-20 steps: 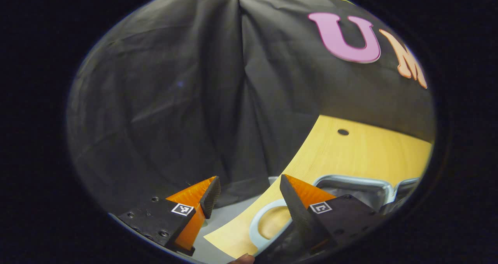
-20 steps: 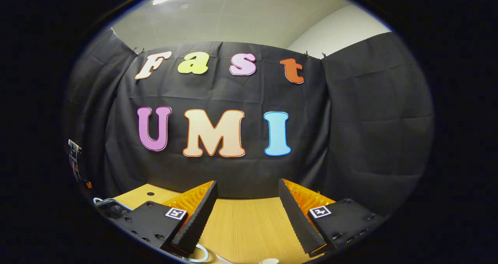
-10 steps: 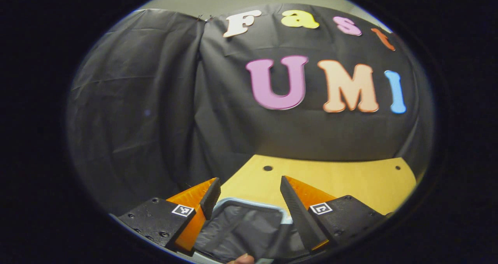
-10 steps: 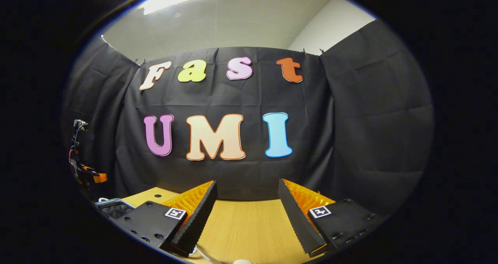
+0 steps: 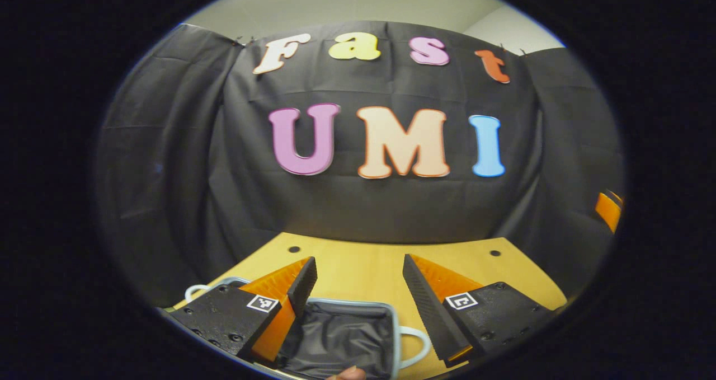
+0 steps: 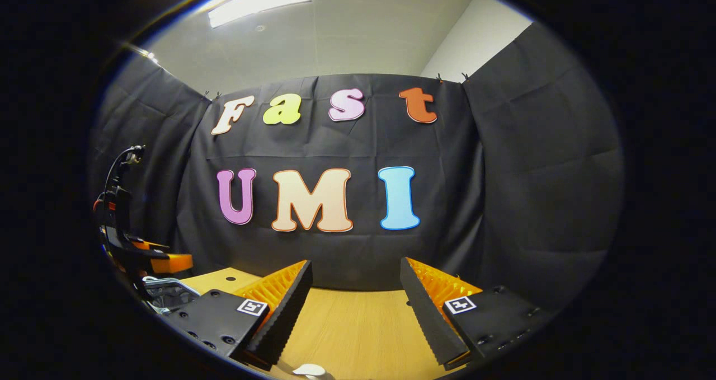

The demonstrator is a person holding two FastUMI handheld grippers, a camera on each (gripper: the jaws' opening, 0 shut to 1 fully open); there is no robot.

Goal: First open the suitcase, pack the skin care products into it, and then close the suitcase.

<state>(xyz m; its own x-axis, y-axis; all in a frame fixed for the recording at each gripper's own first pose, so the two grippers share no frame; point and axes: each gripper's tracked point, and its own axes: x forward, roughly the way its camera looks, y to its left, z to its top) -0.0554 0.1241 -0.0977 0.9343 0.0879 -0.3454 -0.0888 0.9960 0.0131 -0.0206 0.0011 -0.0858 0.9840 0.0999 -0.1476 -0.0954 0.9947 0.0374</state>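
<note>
The suitcase [image 5: 341, 338] lies open on the table [image 5: 369, 268] near its front edge, dark lining exposed, so packing looks to be the step in hand. Both the left tongs [image 5: 358, 296] and right tongs [image 6: 355, 307] stand spread and empty. Next, one must drop towards a skin care product, perhaps the pale item [image 6: 309, 370] below the right tongs.

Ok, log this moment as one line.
suitcase: open, dark lining showing | left tongs: open above it | right tongs: open over table
</note>
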